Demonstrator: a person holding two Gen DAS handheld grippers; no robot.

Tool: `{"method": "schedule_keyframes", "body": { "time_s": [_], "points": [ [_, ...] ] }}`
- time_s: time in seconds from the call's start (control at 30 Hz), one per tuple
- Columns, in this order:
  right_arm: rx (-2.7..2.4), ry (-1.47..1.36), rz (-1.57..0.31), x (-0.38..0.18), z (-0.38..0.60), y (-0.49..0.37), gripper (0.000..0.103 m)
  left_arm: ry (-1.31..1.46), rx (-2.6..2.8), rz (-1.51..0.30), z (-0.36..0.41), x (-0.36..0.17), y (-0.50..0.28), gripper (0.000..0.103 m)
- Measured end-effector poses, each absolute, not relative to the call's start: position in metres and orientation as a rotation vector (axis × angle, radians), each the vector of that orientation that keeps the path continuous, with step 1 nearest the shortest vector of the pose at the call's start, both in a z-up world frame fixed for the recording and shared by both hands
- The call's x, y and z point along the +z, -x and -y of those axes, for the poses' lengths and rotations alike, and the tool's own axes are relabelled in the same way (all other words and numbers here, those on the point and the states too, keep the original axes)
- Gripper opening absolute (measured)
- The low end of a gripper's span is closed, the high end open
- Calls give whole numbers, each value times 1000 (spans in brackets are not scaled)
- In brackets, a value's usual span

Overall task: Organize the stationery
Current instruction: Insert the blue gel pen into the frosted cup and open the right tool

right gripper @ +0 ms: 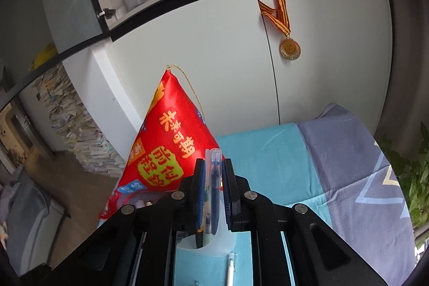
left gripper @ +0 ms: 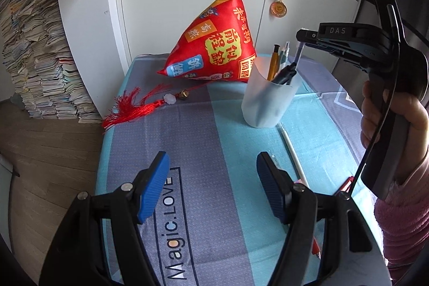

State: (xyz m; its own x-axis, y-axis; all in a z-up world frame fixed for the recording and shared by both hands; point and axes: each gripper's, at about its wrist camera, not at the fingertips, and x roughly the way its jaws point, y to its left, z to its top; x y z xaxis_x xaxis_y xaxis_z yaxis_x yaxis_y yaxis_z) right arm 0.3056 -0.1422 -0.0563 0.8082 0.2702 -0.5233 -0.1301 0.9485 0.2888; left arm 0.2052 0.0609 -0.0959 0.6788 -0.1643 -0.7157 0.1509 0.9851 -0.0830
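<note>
Left wrist view: left gripper (left gripper: pixel 213 178) spread wide over the cloth-covered table (left gripper: pixel 187 152), nothing between its blue pads. Frosted pen cup (left gripper: pixel 268 101) upright near the red pouch (left gripper: pixel 214 44), several pens inside. White pen (left gripper: pixel 292 152) flat on the cloth just beside the cup. Right gripper (left gripper: pixel 301 35) above the cup, pinching a blue pen (left gripper: pixel 298 52) tip-down over the rim.

Right wrist view: right gripper (right gripper: pixel 213 178) pressed together on the blue pen (right gripper: pixel 214 178), cup (right gripper: pixel 214 240) directly below.

"Magic.LOVE" on the tablecloth (left gripper: pixel 187 152); "DAS" on the right gripper (left gripper: pixel 301 37).
</note>
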Motion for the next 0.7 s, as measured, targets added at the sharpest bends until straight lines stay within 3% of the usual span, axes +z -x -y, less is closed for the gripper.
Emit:
{"method": "schedule_keyframes", "body": {
  "time_s": [0.47, 0.7],
  "points": [
    [252, -221, -736, -76, 157, -276, 14, 0, -208, -855, -43, -106, -202, 67],
    [259, -74, -929, -113, 154, -247, 14, -28, -237, -896, -23, -118, -202, 67]
  ]
}}
